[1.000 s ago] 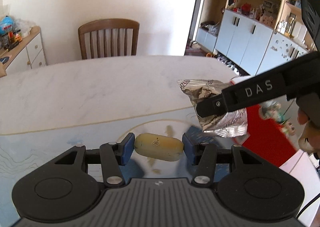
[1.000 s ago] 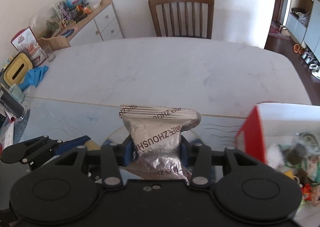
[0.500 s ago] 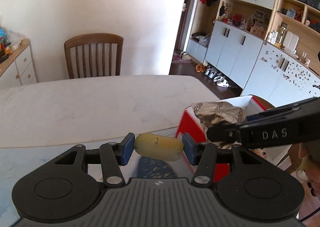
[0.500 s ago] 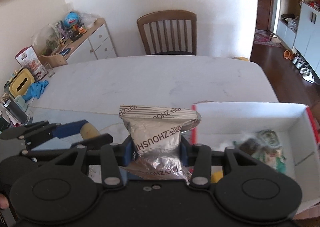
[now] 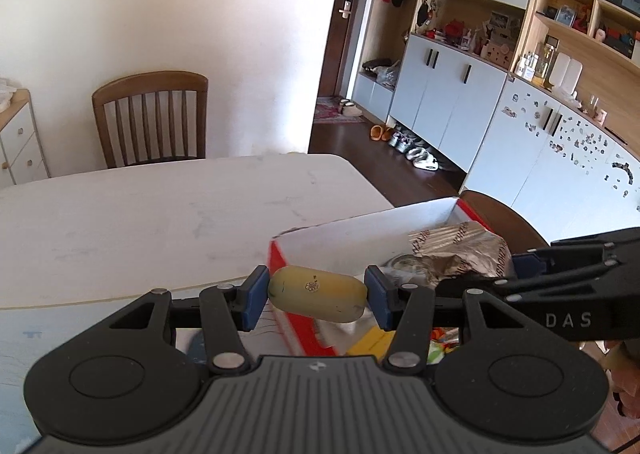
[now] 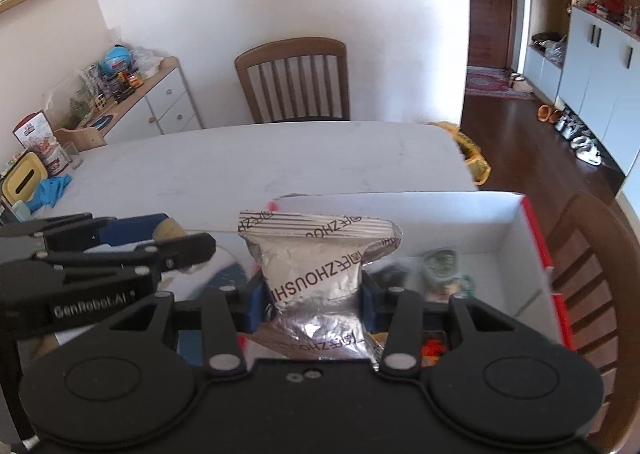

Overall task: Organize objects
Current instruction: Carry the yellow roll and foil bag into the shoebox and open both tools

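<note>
Over the red-and-white box (image 6: 516, 214), I am pinching the light, crinkly foil pouch (image 6: 316, 274) mid-body in my right tool (image 6: 312, 294) and gripping the soft yellow piece (image 5: 318, 294) endwise in my left tool (image 5: 318, 300).

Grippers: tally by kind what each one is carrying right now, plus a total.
Yellow oblong item: 1, clamped in the left gripper, item at
Silver foil packet: 1, clamped in the right gripper, packet at
Total: 2 items carried, both over the red-and-white box

Both wrist views tilted down, close over shared box (image 5: 372, 224), table (image 6: 260, 158)
</note>
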The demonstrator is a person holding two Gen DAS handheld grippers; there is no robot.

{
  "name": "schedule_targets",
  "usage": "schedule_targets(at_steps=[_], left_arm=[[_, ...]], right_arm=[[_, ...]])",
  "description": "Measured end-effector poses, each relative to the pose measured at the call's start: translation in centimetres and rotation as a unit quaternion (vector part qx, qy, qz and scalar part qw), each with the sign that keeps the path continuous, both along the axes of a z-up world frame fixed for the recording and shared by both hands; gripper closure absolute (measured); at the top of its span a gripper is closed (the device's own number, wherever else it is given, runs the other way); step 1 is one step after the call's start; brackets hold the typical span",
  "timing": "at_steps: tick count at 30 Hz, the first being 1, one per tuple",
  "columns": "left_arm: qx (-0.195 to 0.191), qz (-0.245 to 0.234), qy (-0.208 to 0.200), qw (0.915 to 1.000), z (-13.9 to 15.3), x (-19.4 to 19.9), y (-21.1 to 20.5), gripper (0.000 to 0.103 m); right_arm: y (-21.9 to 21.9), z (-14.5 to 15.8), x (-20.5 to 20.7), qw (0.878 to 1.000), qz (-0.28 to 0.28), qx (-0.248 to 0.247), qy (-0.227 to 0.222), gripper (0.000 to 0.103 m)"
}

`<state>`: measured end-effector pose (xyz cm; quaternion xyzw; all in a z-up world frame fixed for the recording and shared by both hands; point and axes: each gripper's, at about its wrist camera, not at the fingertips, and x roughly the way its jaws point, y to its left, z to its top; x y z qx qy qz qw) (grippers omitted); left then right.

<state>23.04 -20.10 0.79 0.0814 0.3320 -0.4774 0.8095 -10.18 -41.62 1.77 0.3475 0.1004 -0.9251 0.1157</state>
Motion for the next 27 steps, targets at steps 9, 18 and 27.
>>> schedule_targets(at_steps=[9,18,27], left_arm=[[0.017,-0.018,-0.011,0.9996,-0.3,-2.3,-3.9,0.051],[0.052,-0.04,-0.009,0.9978,-2.1,-3.2,-7.8,0.051],[0.106,-0.056,-0.003,0.9928,-5.6,-3.1,-11.5,0.051]], right_arm=[[5.5,0.3,0.6,1.0,-0.014,0.015,0.021,0.059],[8.7,-0.4,-0.4,0.999,-0.018,0.027,0.014,0.059],[9.1,-2.8,-2.0,0.999,-0.012,0.045,-0.018,0.059]])
